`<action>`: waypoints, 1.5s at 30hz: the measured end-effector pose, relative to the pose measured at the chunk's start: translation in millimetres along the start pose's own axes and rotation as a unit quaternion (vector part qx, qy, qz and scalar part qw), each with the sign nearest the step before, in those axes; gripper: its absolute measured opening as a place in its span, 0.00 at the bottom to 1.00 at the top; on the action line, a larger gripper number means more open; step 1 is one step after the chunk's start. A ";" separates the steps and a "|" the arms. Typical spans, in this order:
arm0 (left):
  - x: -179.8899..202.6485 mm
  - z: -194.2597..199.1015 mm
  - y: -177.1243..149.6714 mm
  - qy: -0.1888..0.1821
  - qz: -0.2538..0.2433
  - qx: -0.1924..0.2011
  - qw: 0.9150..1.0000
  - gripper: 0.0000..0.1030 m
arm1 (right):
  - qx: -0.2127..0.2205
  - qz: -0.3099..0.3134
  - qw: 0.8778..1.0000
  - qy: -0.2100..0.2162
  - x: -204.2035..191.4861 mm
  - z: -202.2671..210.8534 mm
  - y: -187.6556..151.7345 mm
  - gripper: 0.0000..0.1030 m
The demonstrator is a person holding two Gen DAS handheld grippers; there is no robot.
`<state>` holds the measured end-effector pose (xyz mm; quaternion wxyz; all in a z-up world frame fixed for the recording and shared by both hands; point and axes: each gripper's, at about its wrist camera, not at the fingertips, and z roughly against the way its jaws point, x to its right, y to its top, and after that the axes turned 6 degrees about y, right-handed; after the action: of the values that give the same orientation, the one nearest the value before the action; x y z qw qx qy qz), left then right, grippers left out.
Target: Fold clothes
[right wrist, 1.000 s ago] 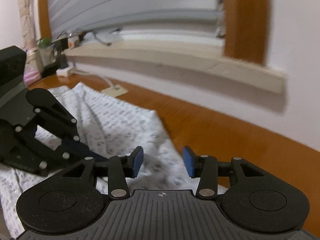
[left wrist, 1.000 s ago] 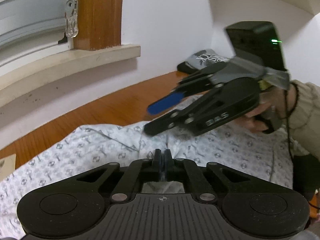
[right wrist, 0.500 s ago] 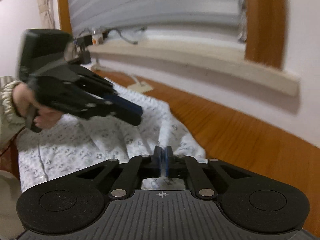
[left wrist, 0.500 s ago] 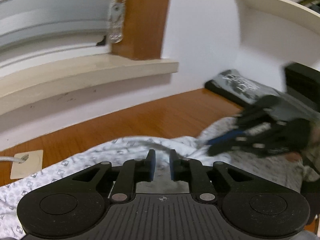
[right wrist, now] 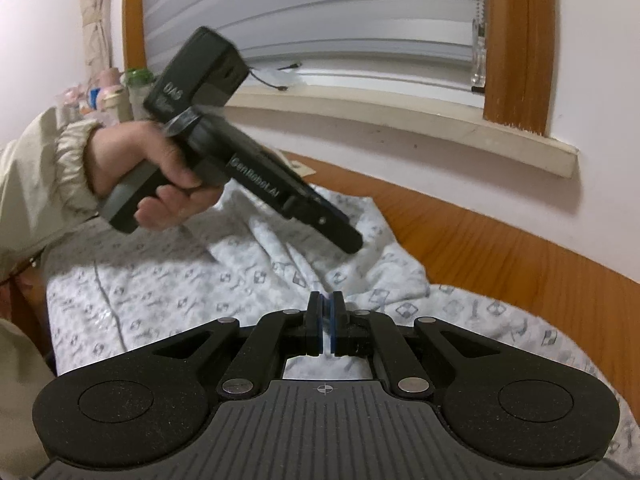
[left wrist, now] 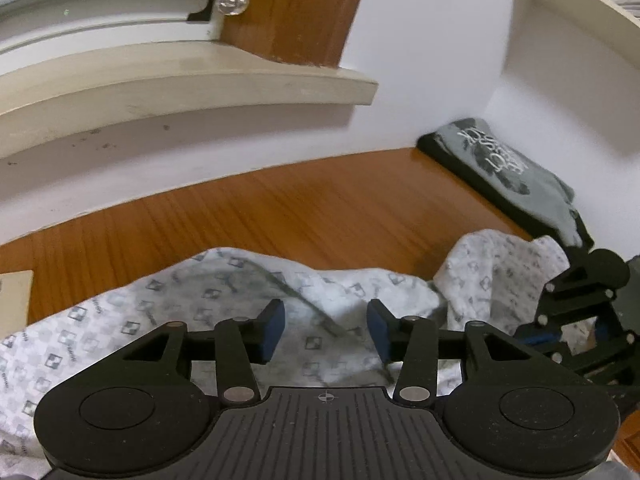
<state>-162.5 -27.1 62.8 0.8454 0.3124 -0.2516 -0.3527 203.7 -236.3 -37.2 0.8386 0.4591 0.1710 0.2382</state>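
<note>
Nearest in the left wrist view, the left gripper (left wrist: 326,330) is seen with its blue pads apart; its jaws have just been opening, and the patterned garment (left wrist: 200,312) lies below and between them, not pressed by either pad. In the right wrist view, the right gripper (right wrist: 328,318) is clenched, pads together at the garment's edge — whether a pinch of cloth is caught between them cannot be told. The garment is spread, rumpled, over a wooden table (left wrist: 280,208), with one raised fold at its right end beside the right gripper. The step is judged to be a hand-over of the fold from left to right. It would be done well if the released cloth were left flat, the left jaws lifted clear without snagging, and the right hold kept firm while edges are lined up — a dragged fold could bunch. Farther off, a folded grey shirt (left wrist: 504,168) rests by the wall. Counted: two grippers, one hand (right wrist: 160,176) in view with a beige sleeve (right wrist: 44,184), one patterned garment, one grey shirt, one table, one window sill (left wrist: 180,80).
</note>
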 end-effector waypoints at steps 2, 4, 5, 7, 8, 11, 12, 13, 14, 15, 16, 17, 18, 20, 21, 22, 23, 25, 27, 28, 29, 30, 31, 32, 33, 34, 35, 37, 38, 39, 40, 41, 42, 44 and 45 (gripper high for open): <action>4.3 -1.6 1.0 -0.004 -0.003 0.002 1.000 0.41 | 0.000 0.000 1.000 0.000 -3.8 4.3 -3.2 0.02; 8.8 -3.7 2.3 -0.003 -0.012 0.002 1.000 0.35 | 0.002 0.001 1.000 0.001 -8.7 10.7 -5.8 0.01; 10.9 -4.9 3.0 -0.002 -0.017 0.001 1.000 0.27 | 0.001 0.001 1.000 0.002 -9.8 12.6 -6.4 0.01; 13.9 -8.3 5.0 -0.003 -0.024 0.002 1.000 0.06 | -0.002 0.006 1.000 -0.003 -11.6 15.2 -7.7 0.01; 14.6 -10.1 5.7 -0.002 -0.025 0.000 1.000 0.06 | -0.003 0.008 1.000 -0.007 -11.4 15.9 -7.4 0.01; 16.7 -13.3 5.9 0.003 -0.028 -0.003 1.000 0.06 | 0.002 0.006 1.000 -0.027 -5.1 14.6 0.7 0.03; 16.9 -13.2 4.9 0.005 -0.028 -0.004 1.000 0.06 | 0.004 0.005 0.999 -0.032 -2.2 13.4 4.8 0.06; 17.3 -12.7 3.5 0.005 -0.028 -0.006 1.000 0.07 | 0.006 0.004 0.999 -0.039 1.5 10.9 9.8 0.10; 17.5 -12.0 1.9 0.006 -0.028 -0.008 1.000 0.07 | 0.006 0.003 0.999 -0.043 5.8 6.8 15.2 0.20; 17.5 -10.5 -0.2 0.006 -0.029 -0.009 1.000 0.07 | 0.005 0.001 0.999 -0.044 10.3 2.3 20.2 0.31; 17.4 -9.0 -2.3 0.006 -0.029 -0.011 0.999 0.07 | 0.003 -0.001 0.999 -0.044 14.5 -3.3 25.1 0.33; 17.4 -7.4 -4.6 0.007 -0.030 -0.012 0.999 0.07 | 0.001 -0.001 0.999 -0.038 17.1 -9.2 29.4 0.34; 17.2 -5.9 -6.9 0.009 -0.031 -0.012 0.999 0.07 | -0.003 0.001 1.000 -0.029 18.7 -14.9 33.2 0.34; 15.6 -3.4 -9.7 0.013 -0.032 -0.013 0.999 0.07 | -0.020 0.011 1.000 -0.014 18.2 -26.5 38.7 0.35; 14.3 -2.6 -10.5 0.015 -0.032 -0.013 0.999 0.07 | -0.031 0.017 0.999 -0.011 17.5 -32.0 39.8 0.35; 12.5 -2.3 -10.7 0.017 -0.030 -0.014 0.999 0.07 | -0.041 0.021 0.999 -0.009 17.1 -37.0 40.3 0.35; 10.6 -2.0 -10.6 0.018 -0.028 -0.014 0.999 0.07 | -0.050 0.025 0.998 -0.008 16.7 -42.0 40.9 0.34; 6.8 -1.7 -9.1 0.019 -0.023 -0.014 0.999 0.07 | -0.058 0.026 0.998 -0.006 17.5 -44.5 40.4 0.26; 4.1 -1.3 -6.7 0.019 -0.019 -0.013 1.000 0.07 | -0.049 0.024 0.998 -0.008 18.3 -38.1 39.6 0.04; 3.5 -0.9 -5.2 0.018 -0.017 -0.012 1.000 0.12 | -0.040 0.024 0.999 -0.010 18.0 -32.2 38.8 0.04; 2.9 -0.6 -3.8 0.017 -0.016 -0.011 1.000 0.15 | -0.030 0.022 0.999 -0.012 17.2 -25.0 38.2 0.04; 2.5 0.0 -2.3 0.016 -0.014 -0.009 1.000 0.16 | -0.020 0.023 0.999 -0.015 14.7 -16.5 37.2 0.03; 2.6 1.1 -0.9 0.016 -0.011 -0.006 1.000 0.16 | -0.010 0.025 0.999 -0.019 11.3 -8.0 35.8 0.03; 2.7 2.3 0.6 0.015 -0.009 -0.003 1.000 0.16 | -0.001 0.025 0.999 -0.021 7.7 0.1 34.0 0.03; 3.1 3.9 1.9 0.013 -0.007 -0.001 1.000 0.16 | 0.007 0.026 0.999 -0.024 3.0 8.6 30.5 0.03; 4.2 5.1 3.2 0.012 -0.007 0.001 1.000 0.16 | 0.014 0.025 0.999 -0.027 -2.5 16.8 24.9 0.03; 5.4 6.3 4.1 0.012 -0.009 0.002 1.000 0.16 | 0.018 0.022 0.999 -0.027 -7.9 24.4 18.6 0.03; 8.0 8.4 5.8 0.014 -0.014 0.003 1.000 0.26 | 0.019 0.014 0.999 -0.027 -17.7 33.5 5.3 0.03; 9.7 8.4 6.0 0.015 -0.017 0.003 1.000 0.29 | 0.017 0.011 0.999 -0.027 -22.2 35.9 -1.4 0.03; 11.5 8.4 6.2 0.017 -0.020 0.002 1.000 0.31 | 0.013 0.009 0.999 -0.028 -26.6 36.6 -8.3 0.03; 13.3 8.4 6.4 0.018 -0.023 0.002 1.000 0.31 | 0.008 0.008 1.000 -0.029 -30.6 36.5 -14.4 0.03; 15.0 8.5 6.6 0.020 -0.026 0.001 0.999 0.31 | 0.004 0.006 1.000 -0.028 -33.4 35.9 -19.3 0.03; 16.8 8.2 6.5 0.022 -0.030 0.000 0.999 0.31 | 0.000 0.003 1.000 -0.029 -35.1 35.2 -22.9 0.03; 20.1 6.5 4.0 0.026 -0.035 -0.003 0.999 0.31 | -0.009 0.001 0.999 -0.035 -35.4 32.0 -24.3 0.04; 21.3 5.6 2.4 0.026 -0.036 -0.005 0.999 0.31 | -0.012 0.002 0.999 -0.037 -35.0 30.6 -23.8 0.05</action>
<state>-151.7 -43.8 72.7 0.8402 0.3259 -0.2160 -0.3759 195.9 -287.9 -39.2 0.8491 0.4583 0.1359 0.2247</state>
